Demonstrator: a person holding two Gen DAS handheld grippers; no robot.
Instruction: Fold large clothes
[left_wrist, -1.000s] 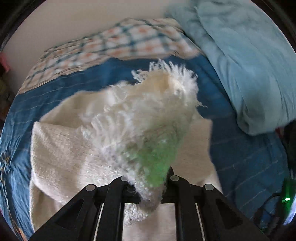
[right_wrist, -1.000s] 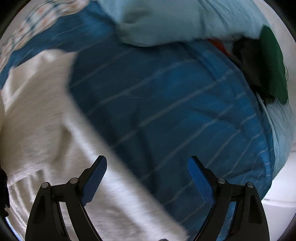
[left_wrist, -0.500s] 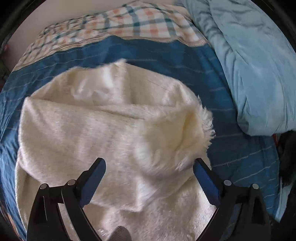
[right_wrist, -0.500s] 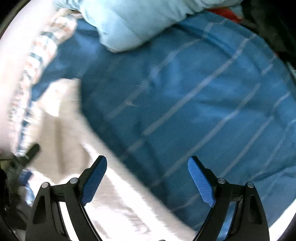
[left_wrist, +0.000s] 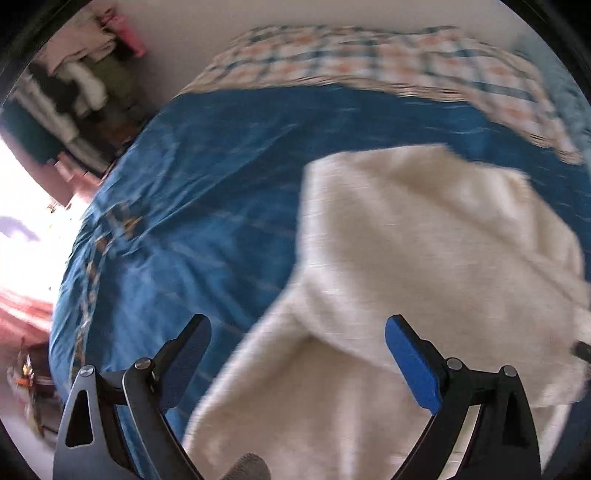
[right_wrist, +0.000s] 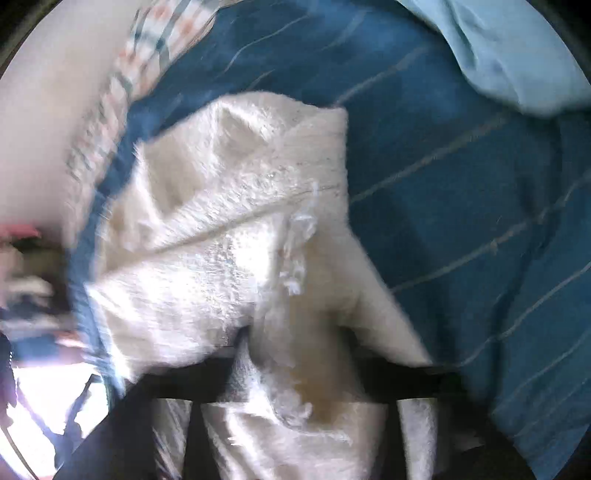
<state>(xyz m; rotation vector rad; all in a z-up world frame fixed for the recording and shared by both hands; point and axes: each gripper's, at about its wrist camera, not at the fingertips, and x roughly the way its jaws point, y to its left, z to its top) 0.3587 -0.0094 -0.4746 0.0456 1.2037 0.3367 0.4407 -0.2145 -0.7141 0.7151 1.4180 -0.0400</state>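
**Bedcover scene: grip passed from left claw to right**

Blue striped bedcover (left_wrist: 192, 192) underneath, as a second earlier. Swung the left gripper (left_wrist: 297, 325) out toward the bed's left side and hovered it over the near left edge of the cream fleece garment (left_wrist: 424, 258). Blue pads wide apart, holding nothing. Had pinched a fluffy tuft of that garment a second before, and had already let it drop half a second back, leaving a folded flap lying across the body of the fleece.

Brought the right gripper (right_wrist: 295, 354) off bare bedcover and onto the garment's right-hand part. Looked clamped on the fleece, with the pile bunched up and over the claw and both pads buried under it, so judged rather than seen outright. Garment still flat on the bed otherwise, partly doubled over, lumpy at the top.

Probably meant one fold laid down and a second one begun from the right side, with the left claw freed to catch the opposite edge. Fold nowhere near square yet.

Around the work:
- Checked pillow (left_wrist: 369, 62) at the head of the bed, well apart from the fleece.
- Light-blue duvet (right_wrist: 498, 48) heaped at the right, near enough to foul a wide sweep.
- Pile of clothes (left_wrist: 81, 85) off the bed to the left, blurred.

Motion blur across both views; thick, slippery-looking pile likely to slide from a shallow pinch.
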